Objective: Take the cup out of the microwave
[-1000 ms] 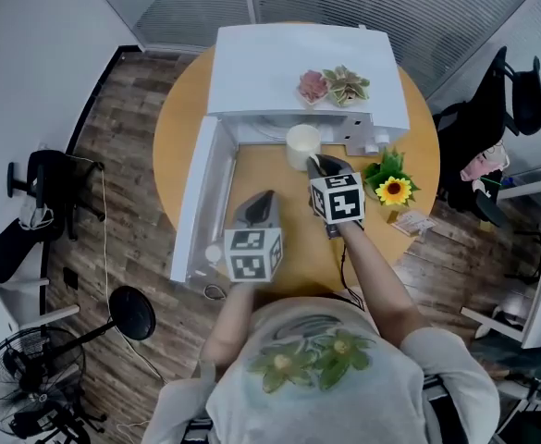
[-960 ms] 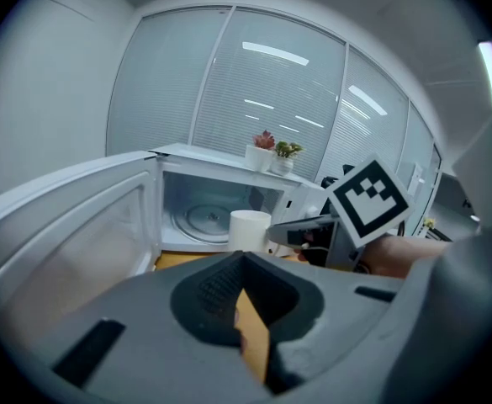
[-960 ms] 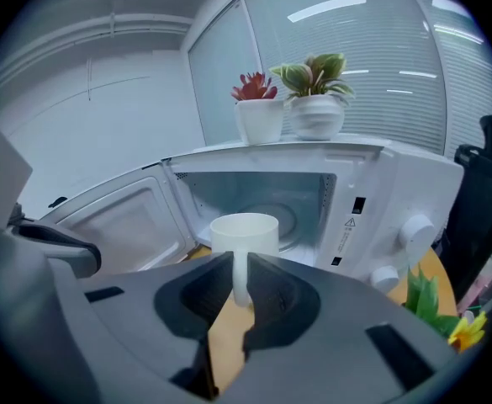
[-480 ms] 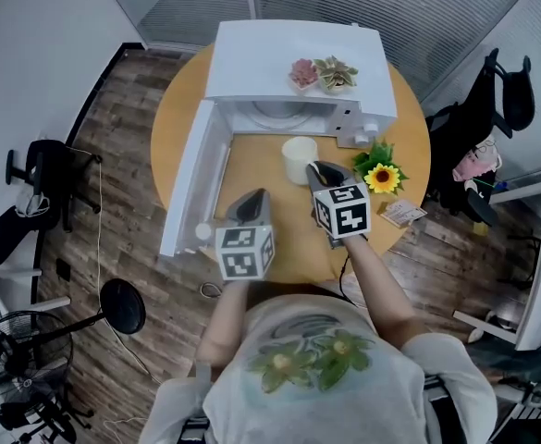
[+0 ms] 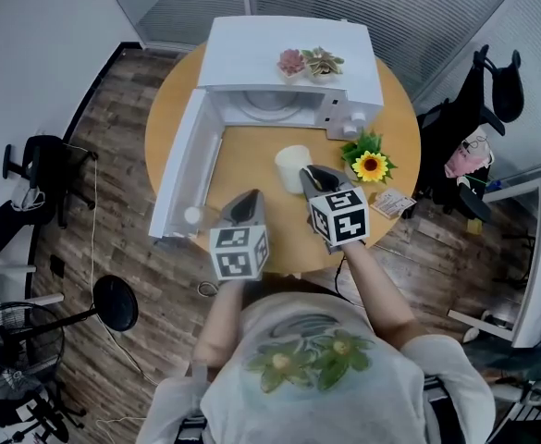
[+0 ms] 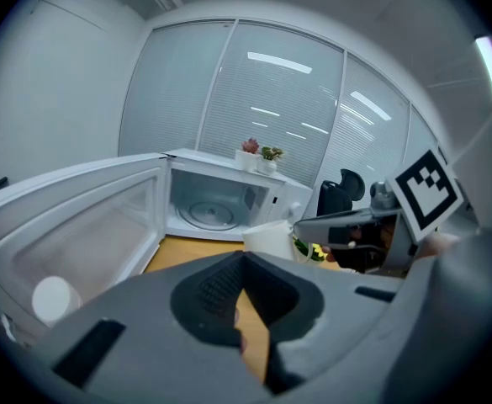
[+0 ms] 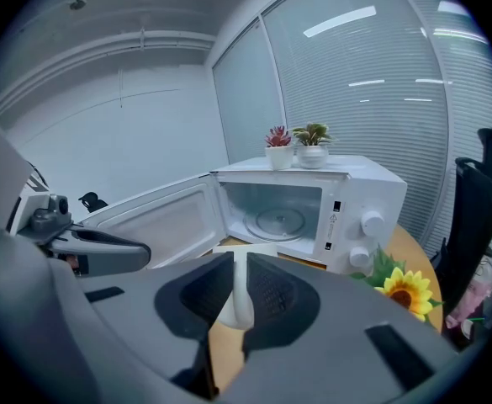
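Note:
The white cup is outside the white microwave, over the round wooden table in front of the open cavity. My right gripper is shut on the cup's wall. In the right gripper view a strip of the cup shows between the pads. My left gripper hovers to the left of the cup, apart from it, jaws shut on nothing. The left gripper view has the cup ahead to the right of its jaws. The microwave cavity holds only its glass turntable.
The microwave door stands swung open at the left. Two small potted plants sit on top of the microwave. A sunflower and a small packet lie at the table's right. A black chair stands beyond.
The right gripper has drawn the cup back from the microwave's mouth toward me. The left gripper has also pulled back a little.

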Tool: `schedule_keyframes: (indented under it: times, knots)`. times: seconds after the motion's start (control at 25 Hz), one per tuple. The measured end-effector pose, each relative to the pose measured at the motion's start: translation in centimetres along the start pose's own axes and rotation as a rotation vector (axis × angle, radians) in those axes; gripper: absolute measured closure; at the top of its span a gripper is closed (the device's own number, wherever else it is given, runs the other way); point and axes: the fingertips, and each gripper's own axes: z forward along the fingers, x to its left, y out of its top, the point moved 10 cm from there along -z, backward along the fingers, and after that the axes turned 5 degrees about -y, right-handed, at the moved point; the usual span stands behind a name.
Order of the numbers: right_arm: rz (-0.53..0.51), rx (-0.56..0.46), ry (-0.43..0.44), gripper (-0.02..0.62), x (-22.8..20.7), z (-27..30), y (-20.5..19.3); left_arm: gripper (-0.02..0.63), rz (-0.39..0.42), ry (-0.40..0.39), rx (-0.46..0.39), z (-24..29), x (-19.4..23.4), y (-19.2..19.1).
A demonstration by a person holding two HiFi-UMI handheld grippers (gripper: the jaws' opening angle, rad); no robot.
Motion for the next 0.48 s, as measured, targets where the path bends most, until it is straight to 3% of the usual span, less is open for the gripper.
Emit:
schedule_keyframes:
  times: [0.48]
  knots:
    - [0.0, 0.01, 0.01, 0.535, 0.0, -1.9, -1.6, 0.603, 0.01, 0.005, -0.005, -0.9, -1.4, -0.9]
